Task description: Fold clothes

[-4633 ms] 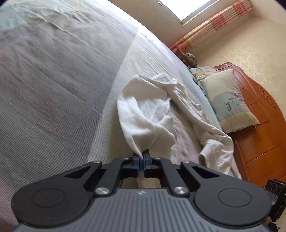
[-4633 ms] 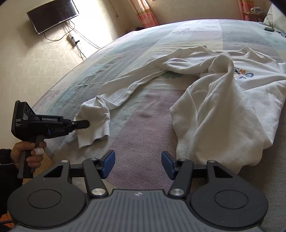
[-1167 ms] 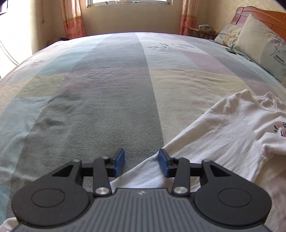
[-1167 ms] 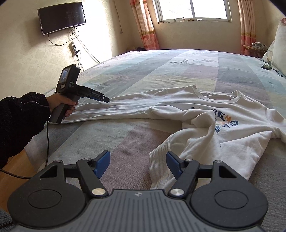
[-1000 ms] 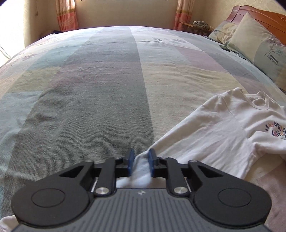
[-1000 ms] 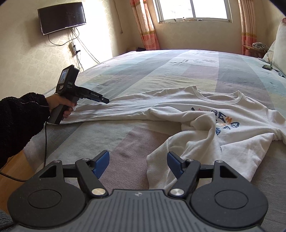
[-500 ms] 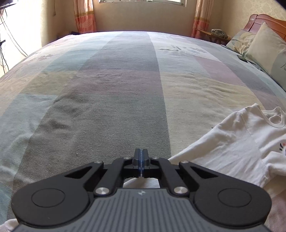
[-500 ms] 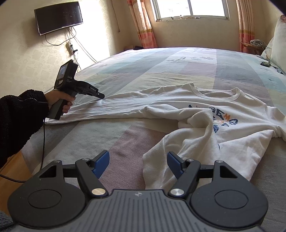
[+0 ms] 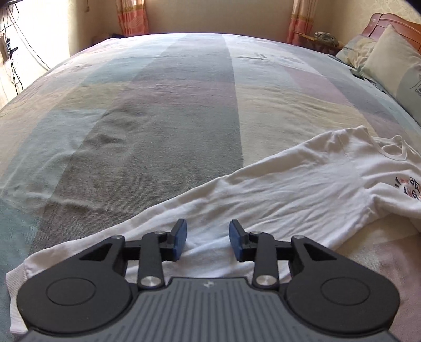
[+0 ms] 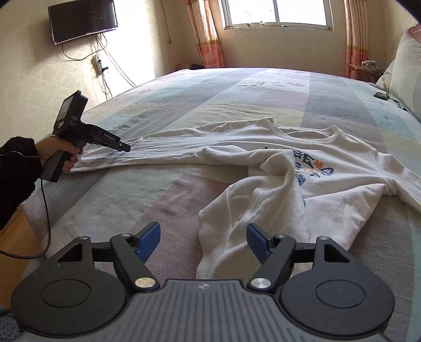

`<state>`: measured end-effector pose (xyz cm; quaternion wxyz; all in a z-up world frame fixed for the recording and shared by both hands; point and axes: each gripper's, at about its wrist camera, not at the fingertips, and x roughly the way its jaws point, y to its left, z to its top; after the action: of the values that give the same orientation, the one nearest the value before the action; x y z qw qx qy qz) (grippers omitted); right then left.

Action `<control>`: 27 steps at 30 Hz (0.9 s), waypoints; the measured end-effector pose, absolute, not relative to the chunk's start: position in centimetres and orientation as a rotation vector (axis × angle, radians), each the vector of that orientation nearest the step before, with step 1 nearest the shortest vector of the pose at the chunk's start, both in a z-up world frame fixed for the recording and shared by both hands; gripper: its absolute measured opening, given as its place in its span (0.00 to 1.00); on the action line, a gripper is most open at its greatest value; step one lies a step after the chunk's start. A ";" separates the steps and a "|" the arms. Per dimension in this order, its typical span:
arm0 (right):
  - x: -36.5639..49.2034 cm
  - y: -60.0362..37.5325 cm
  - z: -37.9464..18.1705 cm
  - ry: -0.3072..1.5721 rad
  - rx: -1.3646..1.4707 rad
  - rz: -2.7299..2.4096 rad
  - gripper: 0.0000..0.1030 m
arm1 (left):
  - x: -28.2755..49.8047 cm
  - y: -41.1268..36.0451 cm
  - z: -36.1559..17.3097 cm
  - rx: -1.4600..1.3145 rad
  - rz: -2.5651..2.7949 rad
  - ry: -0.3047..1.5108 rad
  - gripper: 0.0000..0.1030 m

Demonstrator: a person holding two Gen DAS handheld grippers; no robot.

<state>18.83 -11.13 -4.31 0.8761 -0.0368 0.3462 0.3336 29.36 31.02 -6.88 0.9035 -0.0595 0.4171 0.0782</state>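
A white long-sleeved sweatshirt [image 10: 265, 160] with a printed chest lies face up on the bed, its lower body bunched and folded over the print. Its one sleeve [image 9: 236, 194] stretches out flat toward the bed's left edge. My left gripper [image 9: 208, 236] hovers over that sleeve near the cuff. Its jaws are opening, and the cloth lies under the gap, untouched by the pads. In the right wrist view the left gripper [image 10: 123, 146] is in a hand with a dark sleeve. My right gripper [image 10: 202, 238] stands open above the ribbed hem [image 10: 210, 223], not gripping it.
The striped bedspread [image 9: 158, 118] stretches far ahead. Pillows [image 9: 394, 55] and a wooden headboard are at the right. A dark phone [image 10: 381, 95] lies near the pillows. The bed's left edge drops to wooden floor [image 10: 13, 236], where a cable hangs. A TV [image 10: 83, 19] hangs on the wall.
The left gripper, shut on the sleeve half a second ago, has opened and drawn back a little; the sleeve now lies flat beneath it. The right gripper has stayed in place, open.
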 end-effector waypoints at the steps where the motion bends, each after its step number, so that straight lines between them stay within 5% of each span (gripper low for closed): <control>1: 18.5 -11.6 -4.4 0.727 -0.080 0.682 0.80 | 28.9 30.3 -6.2 -0.126 0.133 0.847 0.42; 4: 17.6 -12.7 -4.8 0.742 -0.083 0.654 0.81 | 27.6 26.8 -4.6 -0.139 0.008 0.812 0.60; 7: 16.7 -13.7 -5.4 0.763 -0.074 0.640 0.81 | 26.5 22.0 -4.0 -0.133 -0.142 0.805 0.67; 17: 14.5 -17.9 -6.8 0.786 -0.008 0.584 0.84 | 25.2 8.0 -5.8 -0.165 -0.459 0.820 0.73; 27: 17.2 -21.9 -9.7 0.819 0.225 0.614 0.86 | 28.0 6.8 -9.1 -0.393 -0.439 0.864 0.73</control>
<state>17.21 -21.86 -9.67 0.8659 0.1073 0.3910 0.2929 27.99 6.78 -9.08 0.8664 -0.1876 0.4124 -0.2098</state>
